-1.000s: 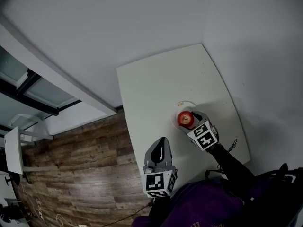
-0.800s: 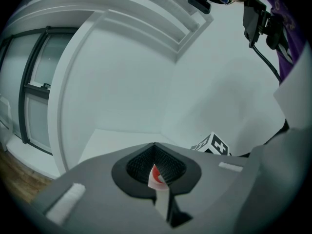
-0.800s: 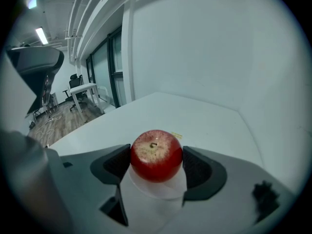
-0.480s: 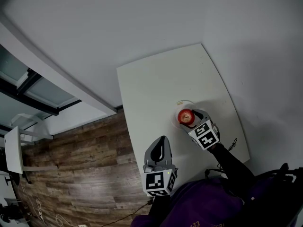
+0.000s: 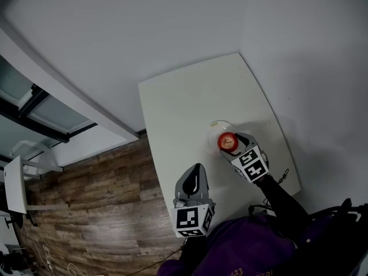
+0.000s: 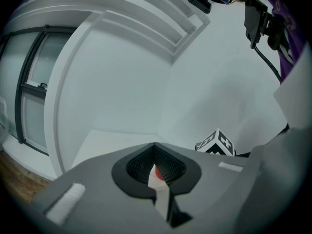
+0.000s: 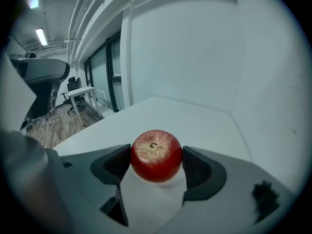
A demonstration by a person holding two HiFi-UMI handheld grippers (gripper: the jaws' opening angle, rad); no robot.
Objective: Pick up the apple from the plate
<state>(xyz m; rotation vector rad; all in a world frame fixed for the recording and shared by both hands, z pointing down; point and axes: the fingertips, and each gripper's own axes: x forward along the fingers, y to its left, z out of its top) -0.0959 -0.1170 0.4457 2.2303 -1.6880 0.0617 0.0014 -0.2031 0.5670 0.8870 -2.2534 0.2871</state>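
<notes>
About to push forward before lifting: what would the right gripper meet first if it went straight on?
The round red apple sits clamped in the right gripper, so it would ride along. Beyond it only bare white table shows, then the white wall; depth is unclear.

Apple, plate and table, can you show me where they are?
apple point(image 7: 156, 156), right gripper view, middle of its red side.
plate point(image 5: 211, 131), head view, its white left rim.
table point(image 5: 184, 108), head view, bare white top.
</notes>
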